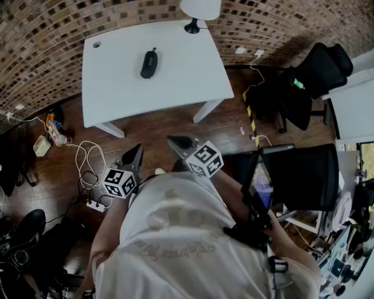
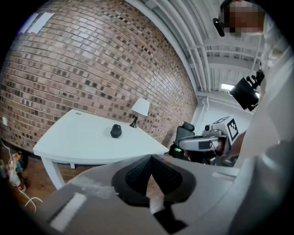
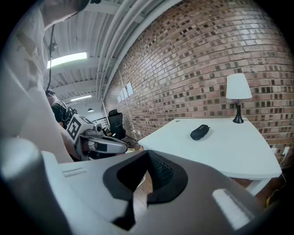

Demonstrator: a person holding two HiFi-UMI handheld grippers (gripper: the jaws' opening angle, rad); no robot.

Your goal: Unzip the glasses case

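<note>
The black zipped glasses case (image 1: 149, 63) lies alone on the white table (image 1: 175, 82), far ahead of both grippers. It also shows in the left gripper view (image 2: 115, 131) and the right gripper view (image 3: 200, 132). My left gripper (image 1: 135, 149) (image 2: 150, 158) is held close to my body over the wooden floor, its jaws shut with nothing between them. Beside it, my right gripper (image 1: 177, 141) (image 3: 147, 154) hangs at a similar height, jaws together and empty. Each gripper sees the other: the right gripper (image 2: 202, 144) and the left gripper (image 3: 103, 146).
A white lamp (image 1: 200, 10) stands at the table's far edge against the brick wall. Black office chairs (image 1: 310, 76) (image 1: 301, 175) sit to the right. Cables and a power strip (image 1: 90, 175) lie on the floor at the left.
</note>
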